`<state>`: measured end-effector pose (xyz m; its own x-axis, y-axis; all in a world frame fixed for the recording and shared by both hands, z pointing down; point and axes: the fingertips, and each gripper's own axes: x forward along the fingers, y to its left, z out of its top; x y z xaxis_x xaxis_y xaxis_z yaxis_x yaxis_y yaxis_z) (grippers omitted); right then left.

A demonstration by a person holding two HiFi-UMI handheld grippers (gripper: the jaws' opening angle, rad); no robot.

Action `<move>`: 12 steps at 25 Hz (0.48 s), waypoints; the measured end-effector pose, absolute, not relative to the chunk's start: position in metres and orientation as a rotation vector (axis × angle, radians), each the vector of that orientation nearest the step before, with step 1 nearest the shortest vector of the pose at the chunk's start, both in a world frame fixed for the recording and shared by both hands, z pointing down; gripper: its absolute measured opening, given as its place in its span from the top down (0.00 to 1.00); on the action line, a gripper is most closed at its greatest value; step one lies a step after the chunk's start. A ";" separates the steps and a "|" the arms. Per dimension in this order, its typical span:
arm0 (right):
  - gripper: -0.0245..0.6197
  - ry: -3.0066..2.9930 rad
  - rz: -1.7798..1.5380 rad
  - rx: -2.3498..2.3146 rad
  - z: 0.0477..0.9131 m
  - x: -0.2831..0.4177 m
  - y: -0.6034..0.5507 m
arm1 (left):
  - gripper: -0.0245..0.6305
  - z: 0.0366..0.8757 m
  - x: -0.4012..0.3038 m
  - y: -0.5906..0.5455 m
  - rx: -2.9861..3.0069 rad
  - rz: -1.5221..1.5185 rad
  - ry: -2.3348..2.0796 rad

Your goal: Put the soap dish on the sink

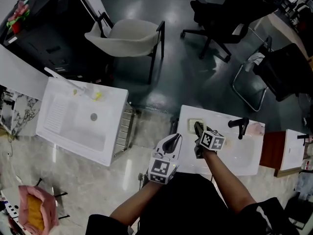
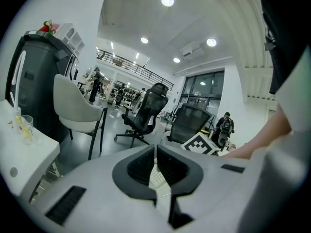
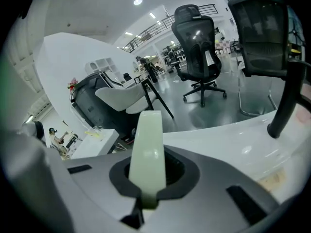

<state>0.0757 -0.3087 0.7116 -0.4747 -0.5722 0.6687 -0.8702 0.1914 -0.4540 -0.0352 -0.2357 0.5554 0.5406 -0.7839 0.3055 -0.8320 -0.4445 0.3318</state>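
Two right fingers [image 3: 179, 173] clamp the soap dish [image 3: 148, 154] edge-on; left fingers [image 2: 136, 169] pressed together.

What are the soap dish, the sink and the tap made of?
The soap dish looks like pale cream plastic, smooth and softly shiny. The sink is probably glazed ceramic: white, glossy, mirroring lights. The tap seems matt-black coated metal, but that's a guess.

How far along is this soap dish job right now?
Done: the pale green soap dish is picked up, clamped in the right tool. In hand: it is held on edge over the white sink, near the black faucet. Left: lay it flat on the sink and let go. The left tool is shut and holds nothing.
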 end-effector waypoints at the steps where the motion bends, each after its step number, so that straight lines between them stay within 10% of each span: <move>1: 0.95 -2.120 1.188 1.369 0.714 0.076 -0.314 | 0.93 0.556 -0.038 -0.240 2.337 0.145 -1.314; 12: 0.95 -2.118 1.428 1.366 0.743 0.058 -0.345 | 0.93 0.567 -0.048 -0.255 2.350 0.153 -1.248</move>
<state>0.0579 -0.3446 0.7425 -0.5319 -0.5597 0.6355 -0.7990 0.0832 -0.5955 -0.0478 -0.2551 0.5669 0.5796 -0.7534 0.3105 -0.8061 -0.4743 0.3539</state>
